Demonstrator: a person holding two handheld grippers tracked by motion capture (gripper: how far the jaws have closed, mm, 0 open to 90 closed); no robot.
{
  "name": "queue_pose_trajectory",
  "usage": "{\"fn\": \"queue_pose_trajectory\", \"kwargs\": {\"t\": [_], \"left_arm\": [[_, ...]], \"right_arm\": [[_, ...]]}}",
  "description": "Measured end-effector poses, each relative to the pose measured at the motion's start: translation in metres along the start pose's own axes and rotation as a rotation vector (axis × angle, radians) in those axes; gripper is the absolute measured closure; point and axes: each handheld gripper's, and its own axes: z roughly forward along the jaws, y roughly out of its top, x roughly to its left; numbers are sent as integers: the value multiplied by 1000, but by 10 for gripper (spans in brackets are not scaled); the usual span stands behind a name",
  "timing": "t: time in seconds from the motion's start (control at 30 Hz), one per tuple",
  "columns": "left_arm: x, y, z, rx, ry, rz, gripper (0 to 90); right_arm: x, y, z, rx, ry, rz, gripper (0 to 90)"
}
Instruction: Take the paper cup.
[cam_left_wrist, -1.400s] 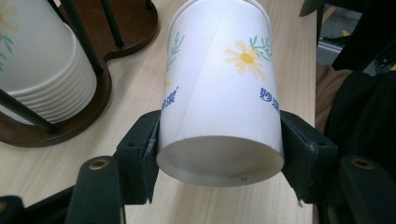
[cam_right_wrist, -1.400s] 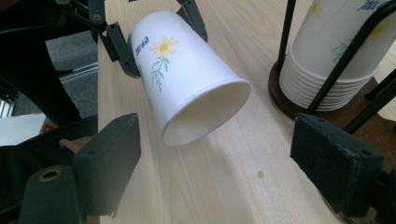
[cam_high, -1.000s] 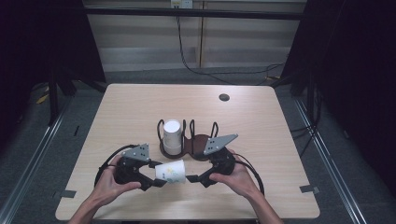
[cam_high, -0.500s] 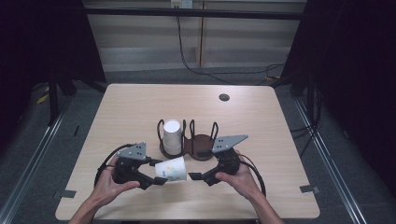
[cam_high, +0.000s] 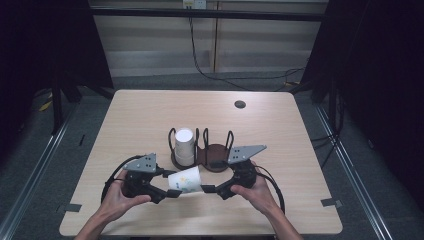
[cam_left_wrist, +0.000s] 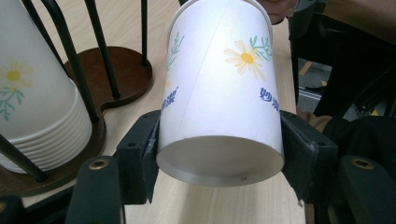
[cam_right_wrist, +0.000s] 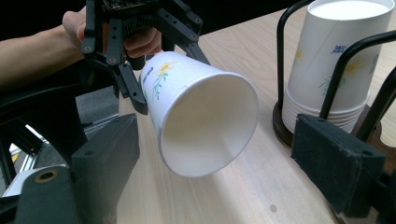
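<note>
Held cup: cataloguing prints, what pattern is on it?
White cup with yellow daisies and blue lettering, clearest in left gripper view.

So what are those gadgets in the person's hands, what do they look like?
Each hand grips a black two-jaw gripper: the left gripper and right gripper both carry a grey three-cornered plate on top, blocky black jaws, and a black cable looping behind. The forearms are bare, no sleeves showing.

left gripper (cam_high: 172, 192) jaws clamped, right gripper (cam_high: 206, 189) jaws opening — wide
</note>
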Motion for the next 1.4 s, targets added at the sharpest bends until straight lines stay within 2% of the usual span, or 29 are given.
{"fn": "queue_pose_trajectory", "kwargs": {"t": [0.17,0.37,0.5,0.63,0.8,0.9,0.97,1.4], "left_arm": [[-1,-1,1,-23,-2,10,366],[-3,0,2,-74,-13,14,366],[-3,1,2,-86,-18,7,365],[-3,2,1,-100,-25,5,365],[-3,3,-1,-134,-20,-1,364],[-4,3,-1,-140,-22,-2,364],[-4,4,-1,-146,-21,3,364],[-7,5,1,-139,-41,9,363]], "right_arm": [[1,0,1,-13,2,-3,146],[1,1,0,-33,16,-9,130],[1,1,0,-58,26,-9,130],[2,1,1,-59,31,-13,149],[0,1,2,-79,49,6,158],[0,1,2,-94,49,11,158],[-2,1,3,-110,69,23,159],[-4,-1,9,-121,118,46,163]]}}
